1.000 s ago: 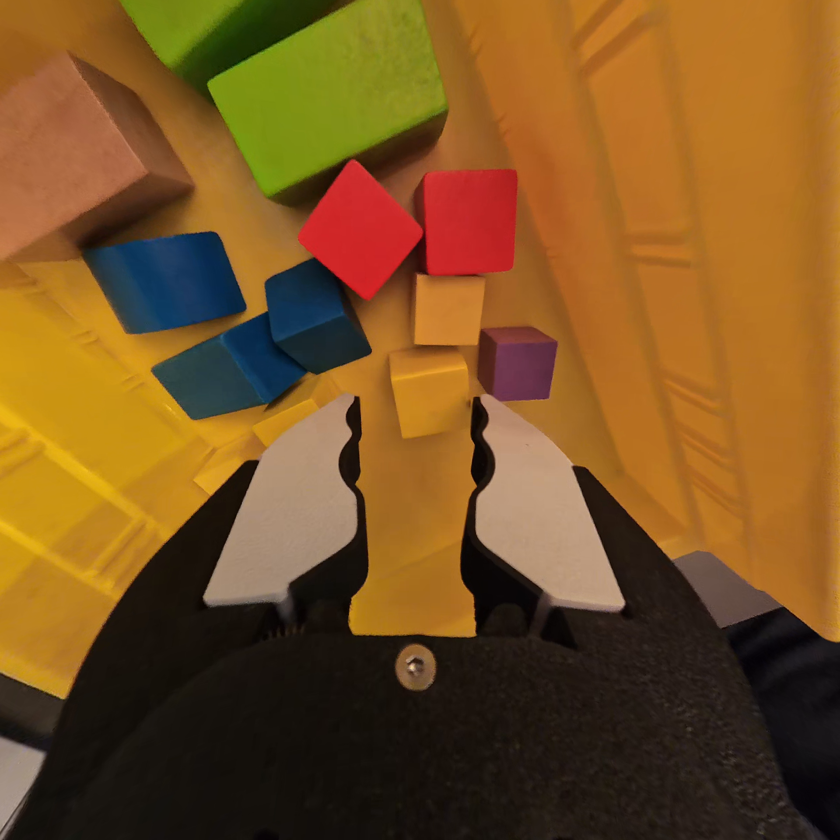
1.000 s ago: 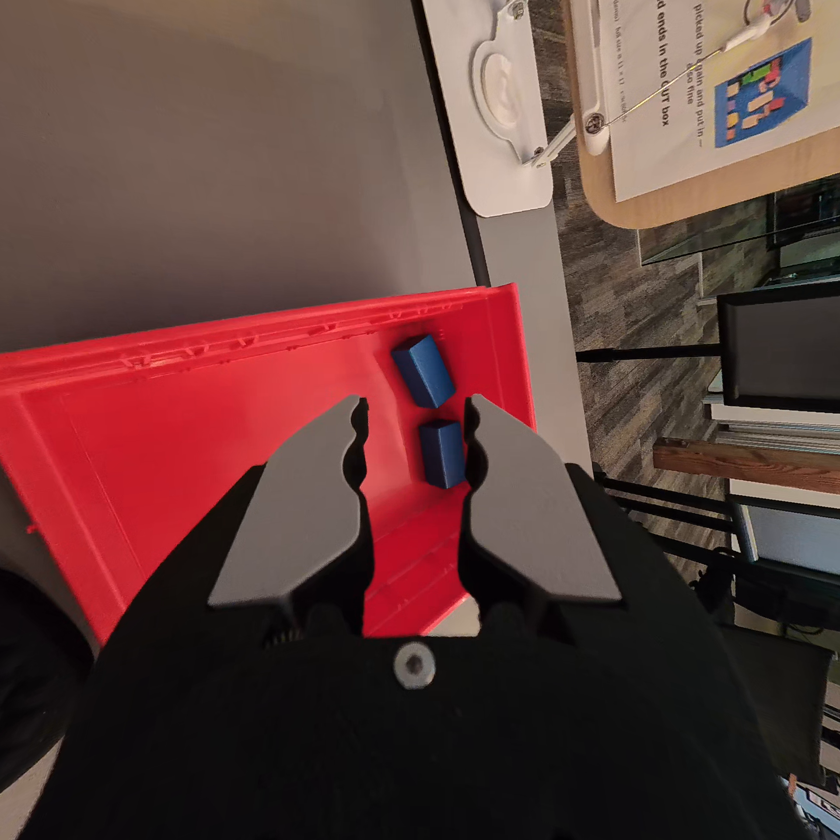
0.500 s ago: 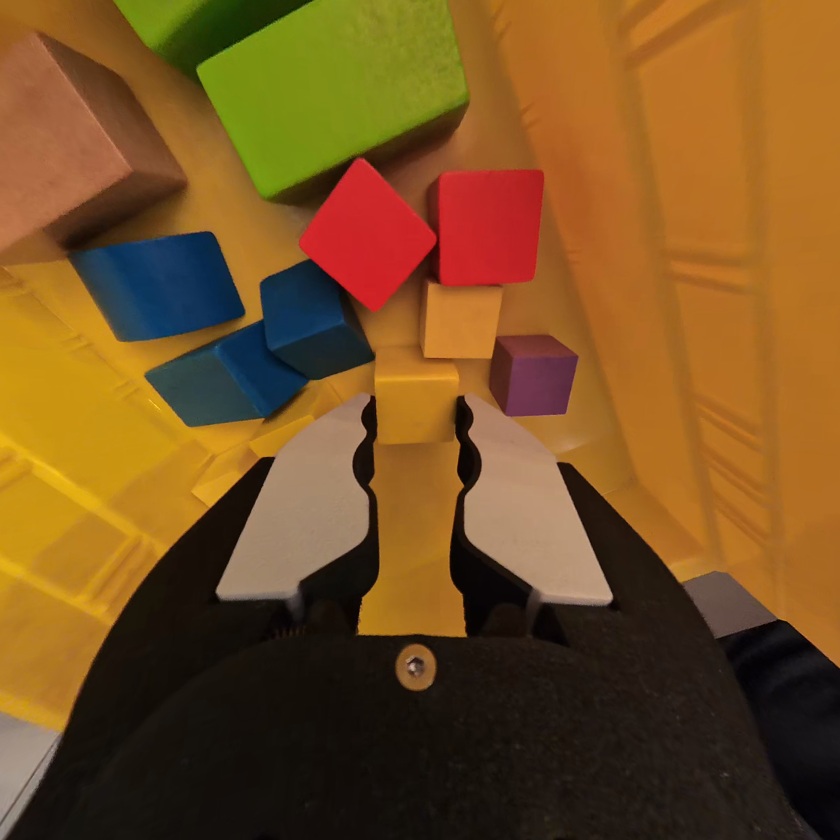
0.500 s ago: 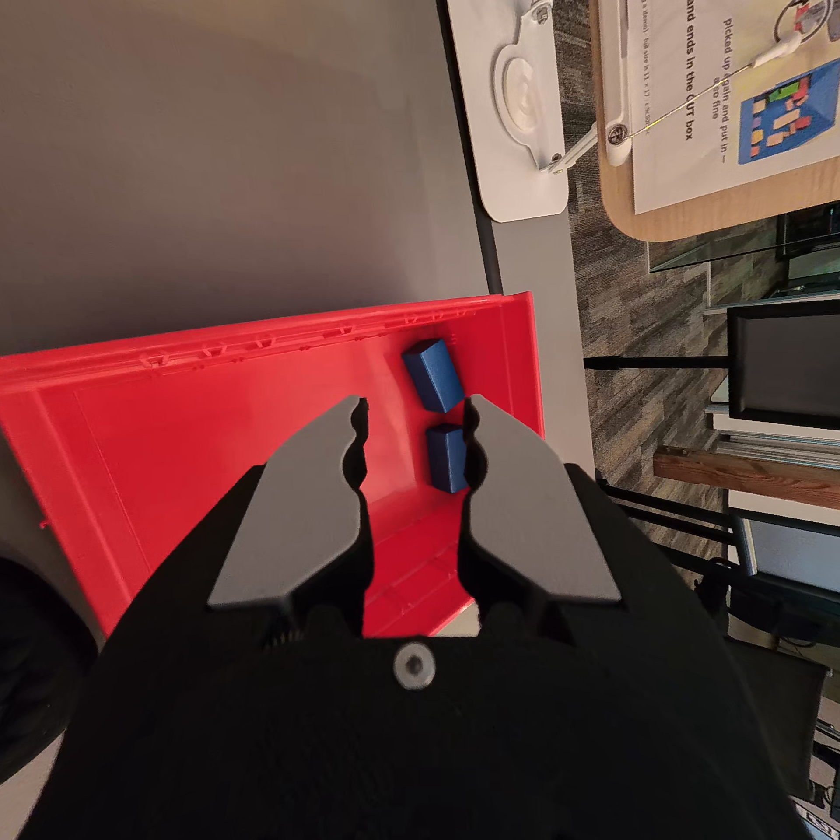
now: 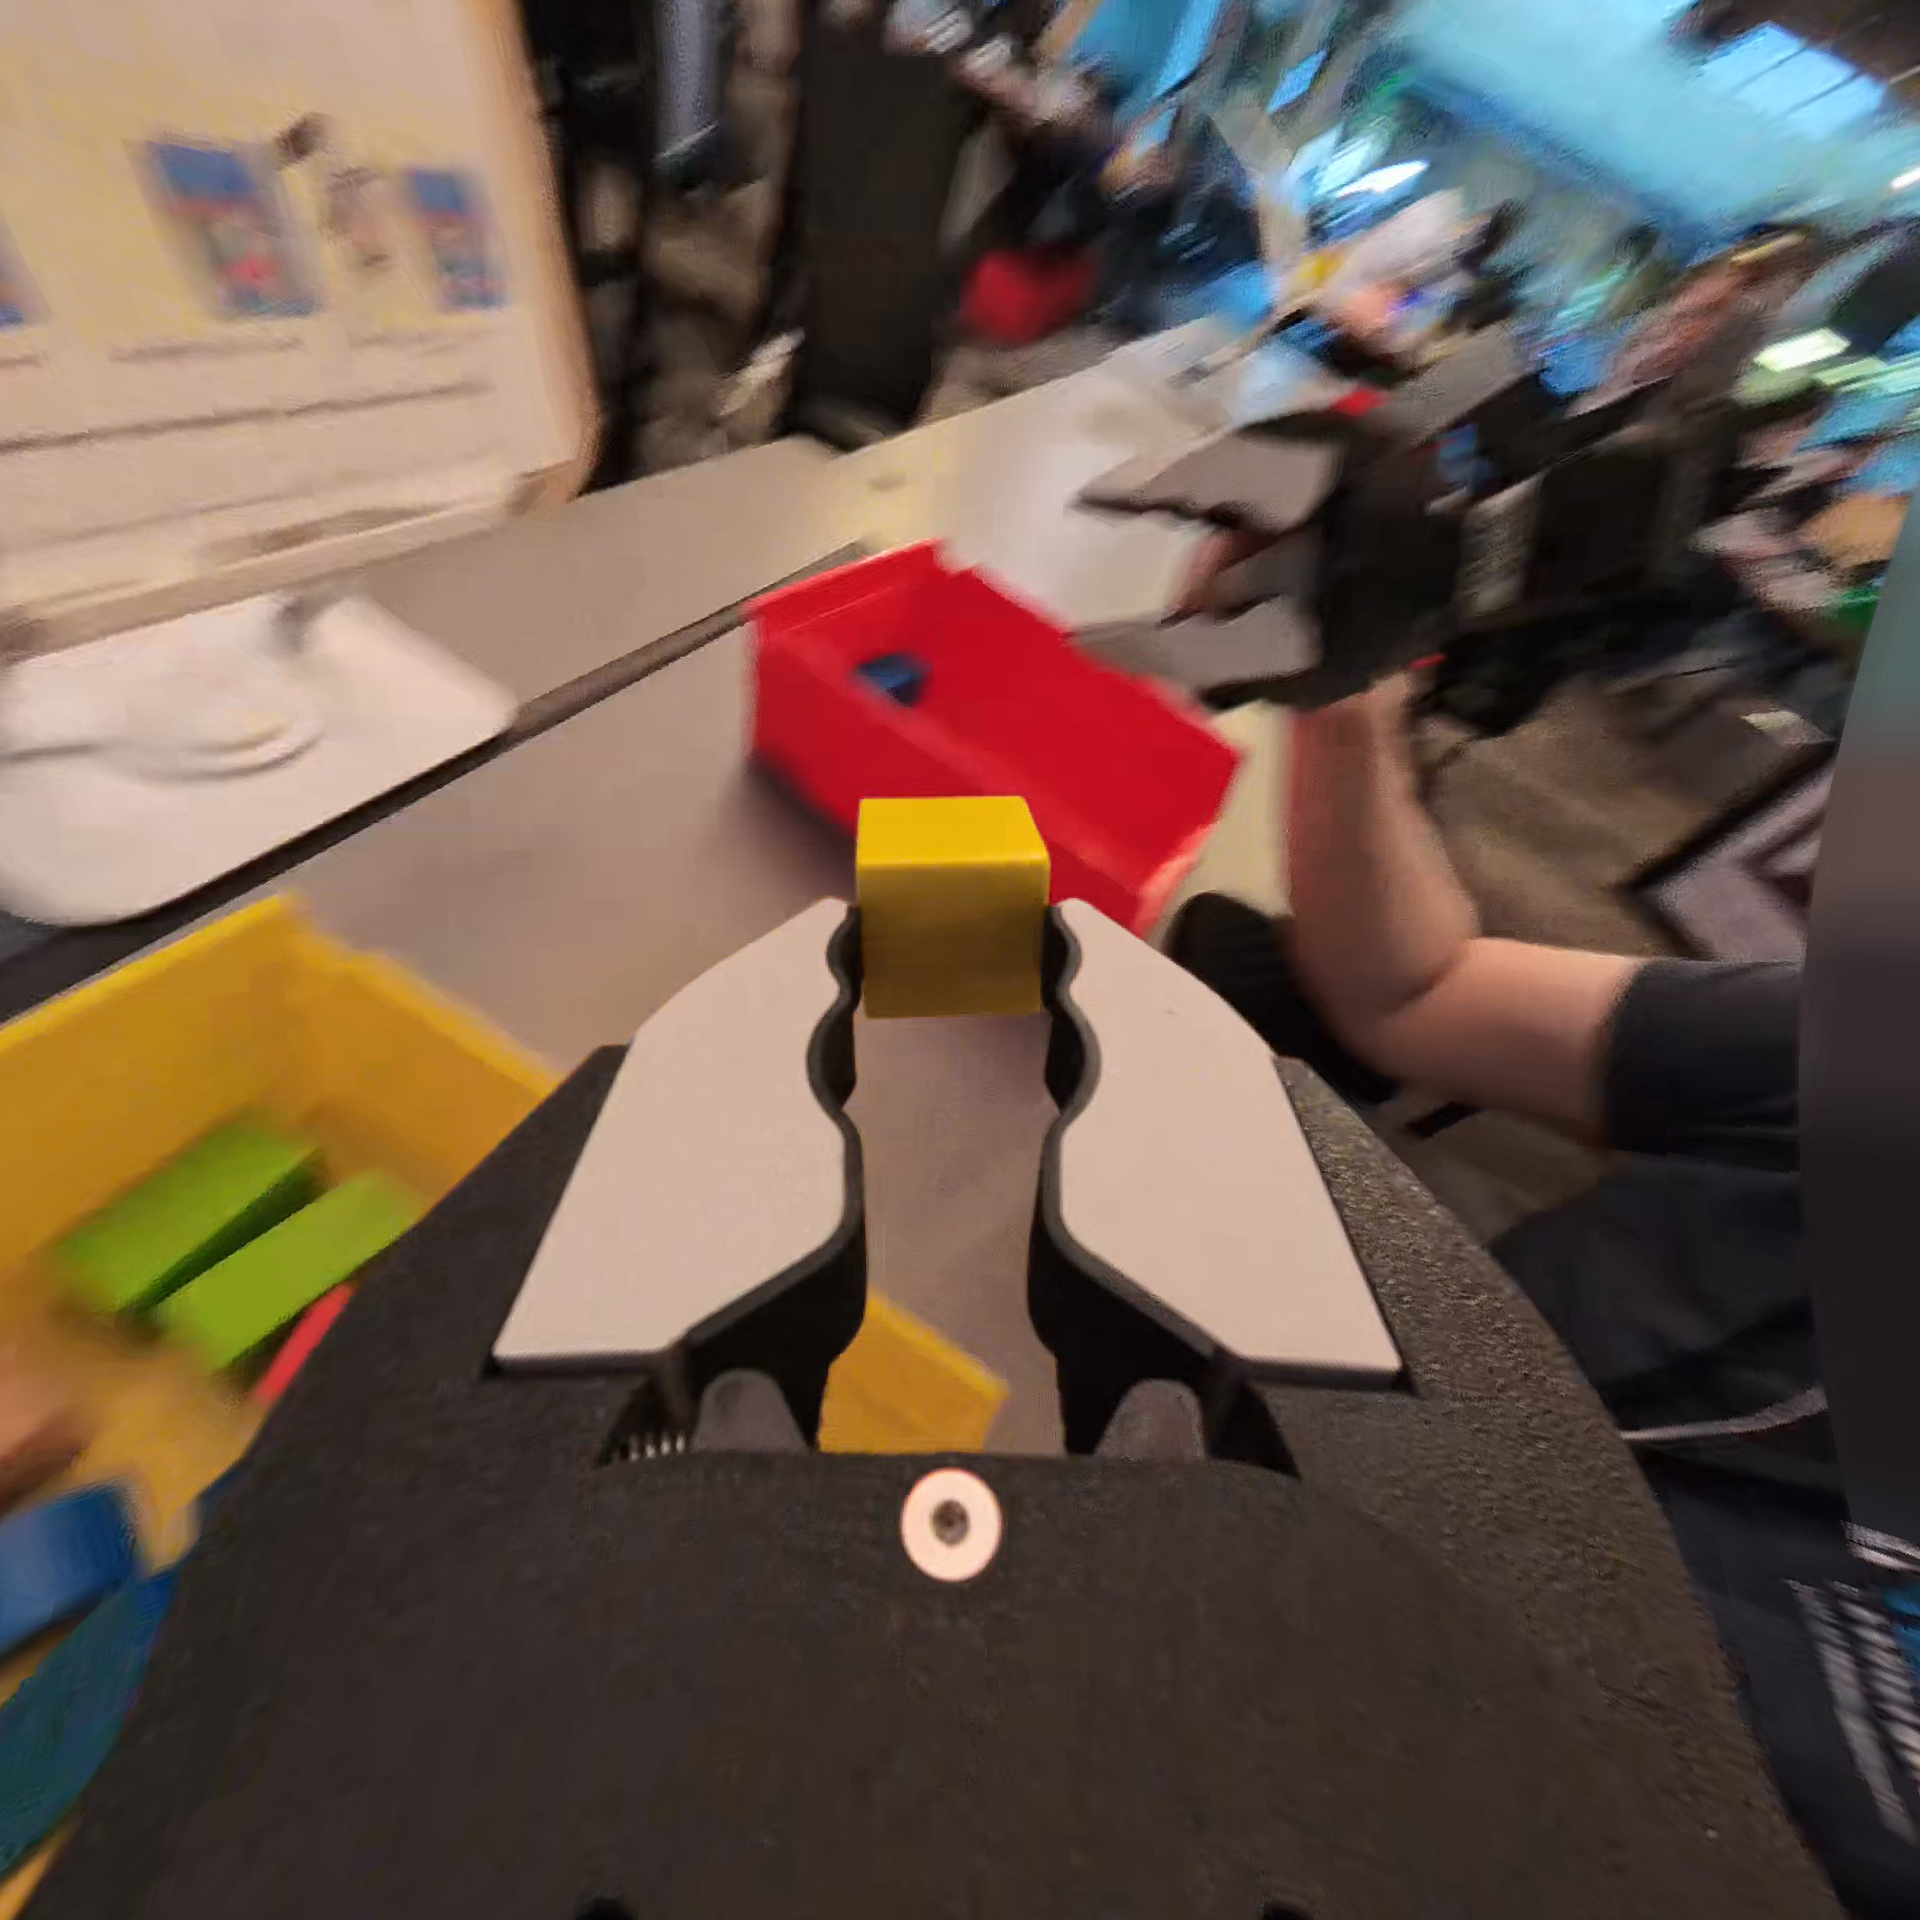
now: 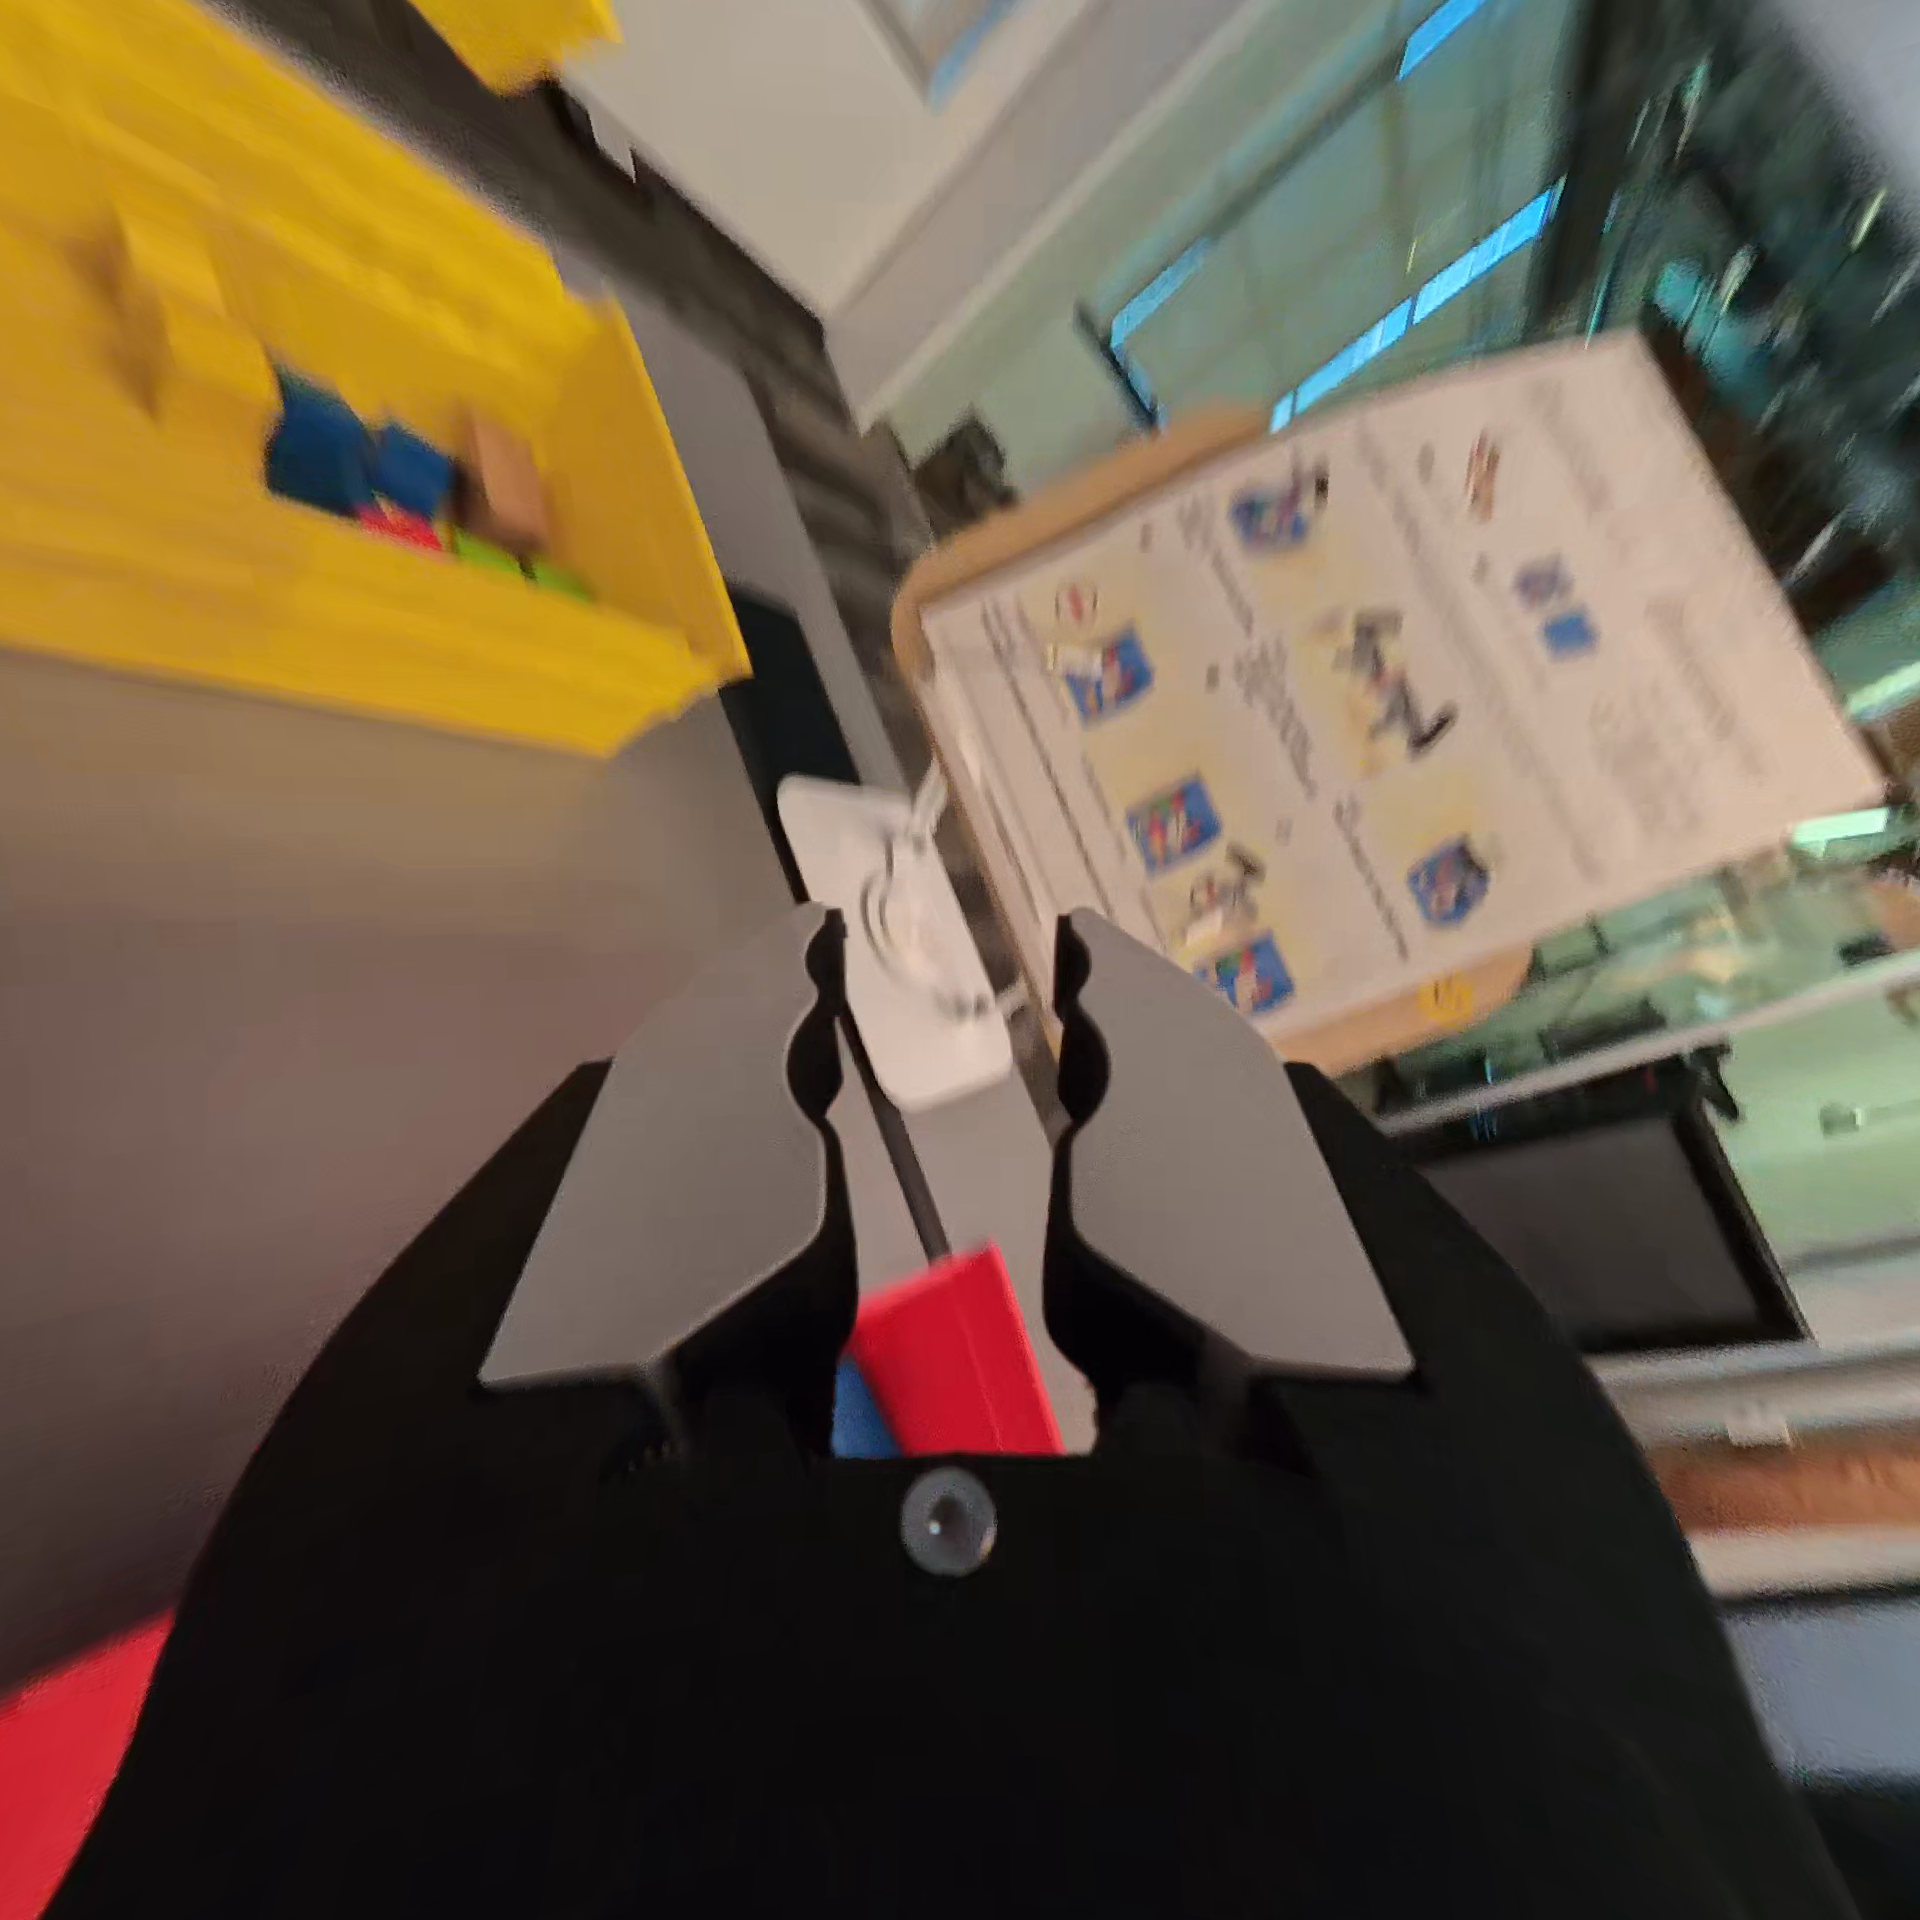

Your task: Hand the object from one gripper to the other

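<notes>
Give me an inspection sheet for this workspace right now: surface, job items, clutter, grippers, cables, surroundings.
Surface: grey tabletop.
Job's things: yellow cube pinched at the left gripper fingertips, held above the table.
Clutter: yellow bin holding green blocks; red bin with a blue block inside; white stand base.
Grippers: left shut on the cube; right gripper open and empty, raised near the red bin.
Cables: nothing seen.
Surroundings: instruction board, blurred room, a person's forearm.

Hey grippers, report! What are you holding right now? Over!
Left gripper shut on yellow cube, lifted above table. Right gripper open, empty, apart. Nothing visible between them.
</notes>
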Demonstrator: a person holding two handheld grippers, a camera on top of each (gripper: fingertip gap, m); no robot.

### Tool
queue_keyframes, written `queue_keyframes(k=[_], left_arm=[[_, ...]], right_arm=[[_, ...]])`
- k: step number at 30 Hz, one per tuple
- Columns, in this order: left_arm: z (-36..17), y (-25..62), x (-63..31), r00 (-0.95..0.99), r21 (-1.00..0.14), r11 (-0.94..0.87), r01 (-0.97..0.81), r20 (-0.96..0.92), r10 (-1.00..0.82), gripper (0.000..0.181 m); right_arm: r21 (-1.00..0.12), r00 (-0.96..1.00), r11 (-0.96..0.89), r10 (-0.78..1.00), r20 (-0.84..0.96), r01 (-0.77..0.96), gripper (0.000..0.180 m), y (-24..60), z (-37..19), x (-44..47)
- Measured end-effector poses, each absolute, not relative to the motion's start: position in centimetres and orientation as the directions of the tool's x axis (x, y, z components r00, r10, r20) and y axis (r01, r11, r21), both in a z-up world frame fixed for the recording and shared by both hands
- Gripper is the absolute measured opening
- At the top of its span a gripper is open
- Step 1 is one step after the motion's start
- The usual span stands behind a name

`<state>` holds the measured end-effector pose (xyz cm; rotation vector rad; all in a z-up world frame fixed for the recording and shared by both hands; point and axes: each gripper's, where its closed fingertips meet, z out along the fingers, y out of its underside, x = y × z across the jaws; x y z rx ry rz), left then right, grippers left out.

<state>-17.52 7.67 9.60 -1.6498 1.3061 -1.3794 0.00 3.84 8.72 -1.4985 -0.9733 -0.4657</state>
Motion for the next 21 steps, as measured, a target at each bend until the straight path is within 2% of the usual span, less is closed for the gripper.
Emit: queue_keyframes(k=[4,8,13,18,21], left_arm=[[11.2,3.4,-15.4,-0.265,-0.892,-0.353,-0.283,0.426,-0.865,0.032],[11.0,1.1,-13.1,-0.373,-0.875,-0.369,-0.314,0.471,-0.799,0.032],[10.4,-0.3,-11.9,-0.418,-0.866,-0.354,-0.354,0.485,-0.768,0.032],[10.2,-0.9,-11.5,-0.435,-0.864,-0.344,-0.367,0.486,-0.758,0.032],[10.2,-1.0,-11.6,-0.449,-0.858,-0.357,-0.370,0.502,-0.739,0.032]], right_arm=[[-0.654,0.561,0.307,0.343,0.753,0.691,0.048,2.7,9.9,-6.3],[-0.609,0.513,0.459,0.328,0.793,0.647,0.050,1.4,10.2,-10.4],[-0.594,0.504,0.487,0.317,0.804,0.640,0.049,1.1,10.0,-11.8],[-0.575,0.505,0.516,0.286,0.814,0.635,0.034,0.8,10.3,-12.0],[-0.563,0.498,0.523,0.275,0.822,0.640,0.034,0.7,10.3,-12.0]])
